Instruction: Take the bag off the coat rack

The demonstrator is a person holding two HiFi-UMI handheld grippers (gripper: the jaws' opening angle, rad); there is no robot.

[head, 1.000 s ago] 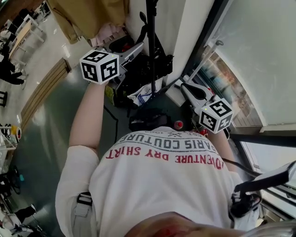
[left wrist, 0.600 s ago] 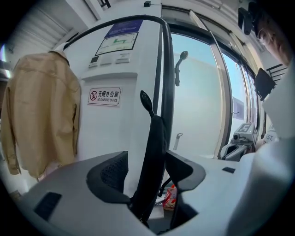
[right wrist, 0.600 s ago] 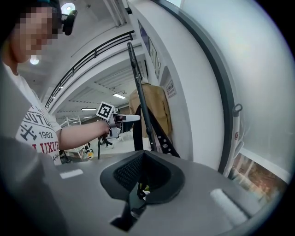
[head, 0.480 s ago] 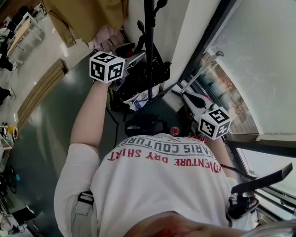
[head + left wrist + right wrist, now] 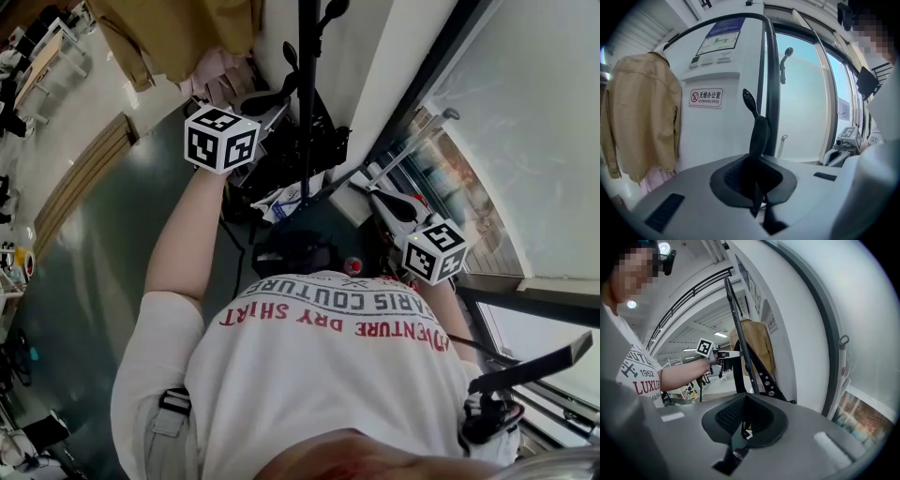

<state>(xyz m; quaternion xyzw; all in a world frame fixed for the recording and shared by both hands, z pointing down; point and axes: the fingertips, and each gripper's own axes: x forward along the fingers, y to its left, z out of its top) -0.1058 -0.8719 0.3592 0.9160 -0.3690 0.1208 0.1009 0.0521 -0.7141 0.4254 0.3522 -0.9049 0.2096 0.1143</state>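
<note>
A dark, glossy floor (image 5: 112, 244) runs along a white wall beside a tall glass front. A no-smoking sign (image 5: 707, 97) is fixed to the wall. One black coat rack (image 5: 307, 84) stands in front of the wall.

One black bag (image 5: 281, 155) hangs low against the rack's pole, and its strap (image 5: 759, 136) runs up to a hook (image 5: 749, 99). A second hook (image 5: 787, 51) shows higher on the rack. One tan jacket (image 5: 640, 117) hangs to the side, with something pink (image 5: 658, 180) below it.

There are two grippers. The left gripper (image 5: 274, 108) is at the bag's side of the rack. Its jaws have just been closing and now stand together, with the strap appearing pinched between them just under the hook. The right gripper (image 5: 380, 187) is on the other side of the pole, apart from the bag. Its jaws look closed, with nothing of the bag between them.

The grasp looks made, but the bag is not yet off. It hangs on the rack, with its strap leading up to the hook. What seems left is to raise the strap clear of the hook's tip and carry the bag away from the pole. The right gripper could help steady the bag.
</note>
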